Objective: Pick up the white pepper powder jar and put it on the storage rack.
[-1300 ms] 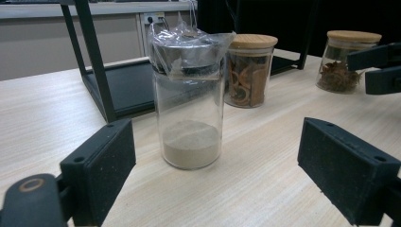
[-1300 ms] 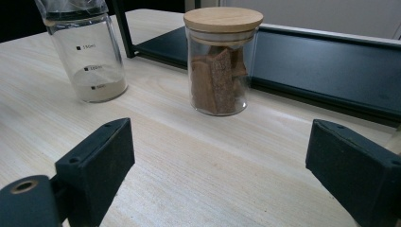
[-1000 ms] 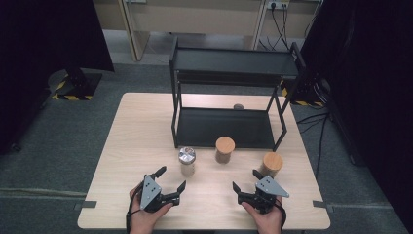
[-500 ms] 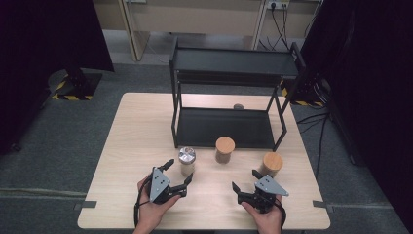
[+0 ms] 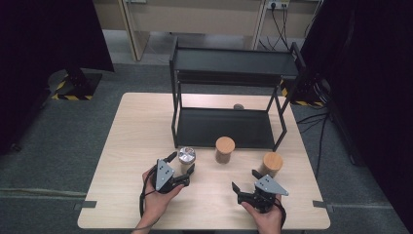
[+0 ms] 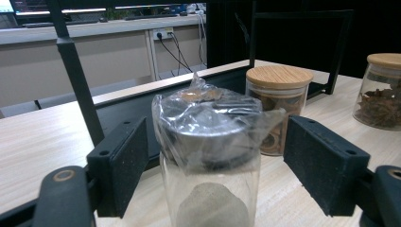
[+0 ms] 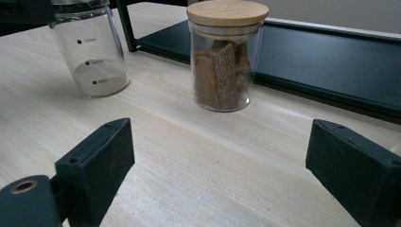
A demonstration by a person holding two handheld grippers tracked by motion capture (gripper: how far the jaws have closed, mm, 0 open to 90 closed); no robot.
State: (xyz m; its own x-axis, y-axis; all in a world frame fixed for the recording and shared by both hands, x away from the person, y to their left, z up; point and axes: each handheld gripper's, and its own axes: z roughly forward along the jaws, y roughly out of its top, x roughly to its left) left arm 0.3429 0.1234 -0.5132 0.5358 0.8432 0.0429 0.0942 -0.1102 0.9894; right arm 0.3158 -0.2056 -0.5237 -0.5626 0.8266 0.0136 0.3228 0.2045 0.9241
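Here three jars stand upright near the black rack (image 5: 234, 97): one metal-lidded jar (image 5: 186, 158) and two wooden-lidded jars (image 5: 224, 149). The left gripper (image 5: 181, 164) is spread wide around the metal-lidded jar, pads apart from it. The right gripper (image 5: 243, 181) gapes wide over bare table (image 5: 131, 141).

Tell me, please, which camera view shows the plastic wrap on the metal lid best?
The left gripper view: the plastic wrap fills its centre, crumpled over the metal lid of the glass jar between the open jaws. In the high view the lid is a small silver disc. The right gripper view cuts that jar off at the top.
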